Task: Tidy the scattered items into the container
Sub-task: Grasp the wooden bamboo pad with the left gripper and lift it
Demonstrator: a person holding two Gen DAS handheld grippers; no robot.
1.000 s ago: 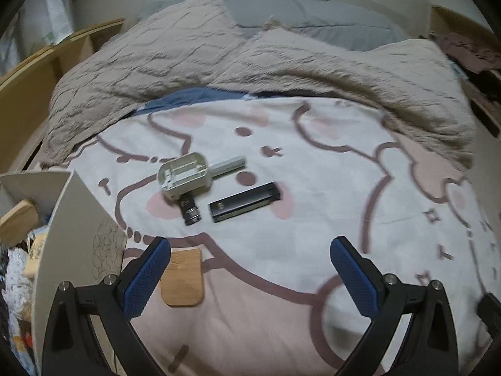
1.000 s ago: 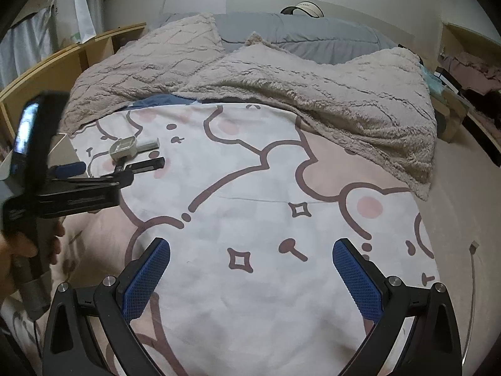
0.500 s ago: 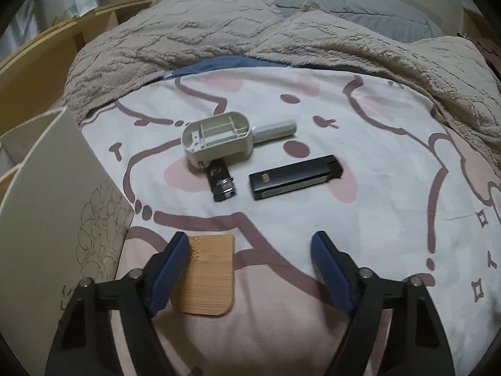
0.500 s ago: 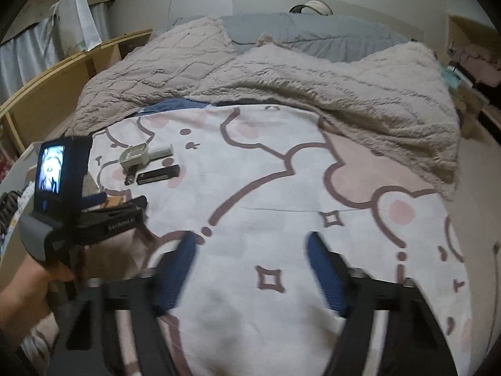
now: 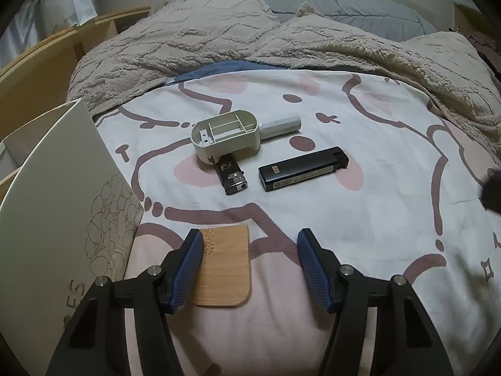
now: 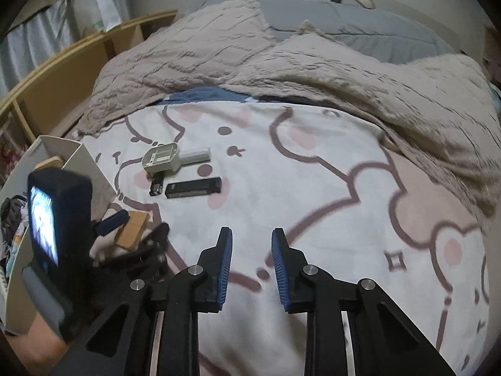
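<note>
Left tongs (image 5: 247, 269) straddle the wooden tile (image 5: 224, 266), closing – it lies nearest the box (image 5: 59, 194). Right tongs (image 6: 252, 263) (holding nothing) narrow over bare blanket (image 6: 313, 188).

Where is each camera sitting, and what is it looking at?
Left wrist view: sits on the left tool, looking down the bed at the wooden piece lying between its closing, not yet gripping fingers.
Right wrist view: sits on the right tool, closing on nothing, facing the bed; a hand holding the left tool shows.
Both views show the long black lighter, the grey plastic part and the white box.
</note>
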